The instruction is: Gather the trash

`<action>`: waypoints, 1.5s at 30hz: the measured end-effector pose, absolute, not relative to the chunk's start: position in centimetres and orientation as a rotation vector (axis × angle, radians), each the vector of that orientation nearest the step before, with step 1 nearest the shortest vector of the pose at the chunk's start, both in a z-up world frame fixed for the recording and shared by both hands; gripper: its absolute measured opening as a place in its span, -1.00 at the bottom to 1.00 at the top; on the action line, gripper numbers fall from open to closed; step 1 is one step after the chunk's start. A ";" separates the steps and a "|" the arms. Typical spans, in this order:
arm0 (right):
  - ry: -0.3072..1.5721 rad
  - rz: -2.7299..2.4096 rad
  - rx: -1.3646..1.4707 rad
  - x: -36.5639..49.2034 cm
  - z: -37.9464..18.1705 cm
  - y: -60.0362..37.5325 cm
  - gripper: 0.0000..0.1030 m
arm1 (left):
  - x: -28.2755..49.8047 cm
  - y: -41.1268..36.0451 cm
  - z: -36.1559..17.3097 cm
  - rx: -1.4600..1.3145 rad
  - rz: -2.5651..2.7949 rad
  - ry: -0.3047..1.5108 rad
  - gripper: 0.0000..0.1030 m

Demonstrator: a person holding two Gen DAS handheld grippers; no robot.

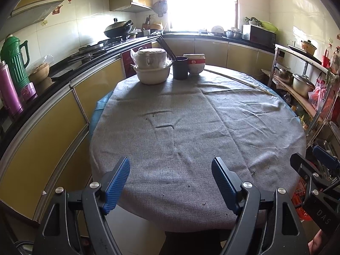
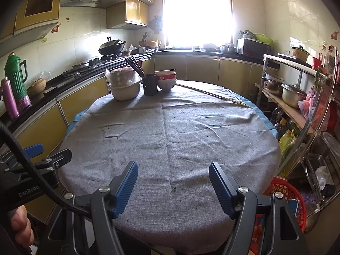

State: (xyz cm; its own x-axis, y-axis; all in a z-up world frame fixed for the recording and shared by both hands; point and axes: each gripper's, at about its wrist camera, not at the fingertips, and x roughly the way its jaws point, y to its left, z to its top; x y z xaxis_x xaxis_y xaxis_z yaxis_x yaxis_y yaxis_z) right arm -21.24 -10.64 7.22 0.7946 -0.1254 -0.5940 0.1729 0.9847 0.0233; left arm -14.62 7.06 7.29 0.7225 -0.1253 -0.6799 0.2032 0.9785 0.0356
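Observation:
A round table under a grey cloth (image 1: 191,127) fills both views; the cloth (image 2: 170,131) carries only small dark crumbs, with a tiny scrap (image 2: 174,189) near the front edge. My left gripper (image 1: 171,170) is open and empty above the table's near edge. My right gripper (image 2: 173,175) is open and empty, also above the near edge. A red plastic basket (image 2: 284,193) sits on the floor at the table's right. No larger piece of trash shows on the cloth.
At the table's far side stand a stack of bowls in a plastic bag (image 1: 152,68), a dark cup with chopsticks (image 1: 180,68) and red-and-white bowls (image 1: 194,63). A thin stick (image 2: 214,95) lies at the far right. Counter left, metal shelf (image 2: 297,106) right.

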 end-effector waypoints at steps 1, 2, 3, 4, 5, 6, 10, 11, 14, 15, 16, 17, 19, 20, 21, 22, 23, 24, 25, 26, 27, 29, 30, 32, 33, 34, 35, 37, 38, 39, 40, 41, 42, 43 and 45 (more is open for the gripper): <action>0.634 -0.160 0.075 -21.2 7.2 -10.6 0.42 | -14.6 7.1 7.3 0.110 -0.182 0.741 0.55; 0.635 -0.159 0.072 -21.2 7.2 -10.5 0.42 | -14.6 7.1 7.3 0.111 -0.182 0.740 0.55; 0.635 -0.158 0.071 -21.2 7.1 -10.5 0.42 | -14.6 7.1 7.3 0.112 -0.182 0.739 0.55; 0.635 -0.157 0.071 -21.3 7.1 -10.4 0.42 | -14.6 7.1 7.3 0.113 -0.184 0.737 0.55; 0.635 -0.157 0.071 -21.3 7.1 -10.4 0.41 | -14.7 7.1 7.3 0.113 -0.185 0.735 0.55; 0.635 -0.158 0.071 -21.3 7.1 -10.4 0.41 | -14.7 7.1 7.3 0.113 -0.185 0.733 0.55; 0.635 -0.159 0.071 -21.3 7.1 -10.4 0.41 | -14.7 7.1 7.3 0.109 -0.184 0.735 0.55; 0.634 -0.159 0.071 -21.3 7.1 -10.4 0.42 | -14.7 7.1 7.3 0.107 -0.183 0.736 0.55; 0.634 -0.159 0.072 -21.4 7.0 -10.4 0.41 | -14.6 7.2 7.2 0.105 -0.182 0.739 0.55; 0.635 -0.159 0.072 -21.4 7.0 -10.4 0.42 | -14.6 7.2 7.2 0.106 -0.183 0.739 0.55; 0.634 -0.159 0.071 -21.4 7.0 -10.4 0.42 | -14.6 7.2 7.2 0.106 -0.184 0.740 0.55; 0.634 -0.159 0.071 -21.4 7.1 -10.4 0.41 | -14.6 7.2 7.2 0.108 -0.185 0.740 0.55; 0.633 -0.159 0.072 -21.3 7.1 -10.4 0.42 | -14.7 7.2 7.2 0.110 -0.186 0.740 0.55; 0.633 -0.159 0.072 -21.4 7.0 -10.4 0.42 | -14.7 7.2 7.2 0.112 -0.188 0.740 0.55; 0.632 -0.159 0.071 -21.5 7.0 -10.4 0.41 | -14.7 7.2 7.2 0.113 -0.189 0.739 0.55; 0.632 -0.160 0.070 -21.5 7.0 -10.4 0.42 | -14.8 7.1 7.2 0.114 -0.190 0.738 0.55; 0.632 -0.159 0.070 -21.5 7.0 -10.4 0.42 | -14.7 7.1 7.2 0.115 -0.190 0.738 0.55; 0.633 -0.159 0.070 -21.5 6.9 -10.4 0.42 | -14.7 7.1 7.2 0.115 -0.191 0.738 0.55; 0.633 -0.159 0.072 -21.6 6.9 -10.4 0.41 | -14.7 7.1 7.2 0.116 -0.193 0.738 0.55; 0.633 -0.159 0.072 -21.6 6.9 -10.4 0.41 | -14.8 7.1 7.2 0.116 -0.195 0.737 0.55; 0.633 -0.159 0.072 -21.6 6.9 -10.4 0.42 | -14.8 7.1 7.2 0.117 -0.197 0.736 0.55; 0.634 -0.159 0.073 -21.6 7.0 -10.4 0.42 | -14.9 7.0 7.2 0.119 -0.201 0.736 0.55; 0.633 -0.159 0.073 -21.7 6.9 -10.4 0.42 | -14.8 6.9 7.2 0.120 -0.203 0.736 0.55; 0.633 -0.160 0.071 -21.6 7.0 -10.4 0.42 | -14.9 6.8 7.2 0.125 -0.206 0.734 0.55; 0.633 -0.160 0.071 -21.6 7.0 -10.4 0.42 | -14.9 6.8 7.2 0.126 -0.207 0.733 0.55; 0.633 -0.159 0.071 -21.6 7.0 -10.4 0.42 | -14.9 6.8 7.2 0.127 -0.208 0.733 0.55; 0.633 -0.160 0.071 -21.6 7.0 -10.4 0.42 | -15.0 6.8 7.2 0.127 -0.208 0.733 0.55; 0.634 -0.159 0.072 -21.6 7.0 -10.4 0.42 | -15.0 6.8 7.3 0.128 -0.207 0.734 0.55; 0.635 -0.159 0.073 -21.6 7.0 -10.4 0.42 | -14.9 6.9 7.3 0.127 -0.205 0.734 0.55; 0.635 -0.158 0.073 -21.6 7.0 -10.5 0.42 | -15.0 6.8 7.3 0.127 -0.204 0.735 0.55; 0.634 -0.158 0.073 -21.6 7.0 -10.5 0.42 | -14.9 6.9 7.3 0.124 -0.203 0.735 0.55; 0.634 -0.158 0.072 -21.6 7.0 -10.5 0.42 | -14.9 6.9 7.3 0.123 -0.203 0.736 0.55; 0.635 -0.158 0.071 -21.6 7.0 -10.5 0.42 | -14.9 6.9 7.3 0.123 -0.202 0.735 0.55; 0.635 -0.158 0.072 -21.6 7.0 -10.5 0.42 | -14.9 6.9 7.3 0.123 -0.201 0.735 0.55; 0.636 -0.157 0.072 -21.6 7.0 -10.5 0.42 | -14.9 6.8 7.3 0.125 -0.202 0.734 0.55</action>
State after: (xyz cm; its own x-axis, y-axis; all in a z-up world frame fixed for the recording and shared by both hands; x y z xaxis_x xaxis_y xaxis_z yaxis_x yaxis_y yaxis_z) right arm -21.60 -10.45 6.98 0.7932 -0.1233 -0.5963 0.1677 0.9857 0.0193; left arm -14.89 6.82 7.32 0.7240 -0.1392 -0.6756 0.2267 0.9730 0.0424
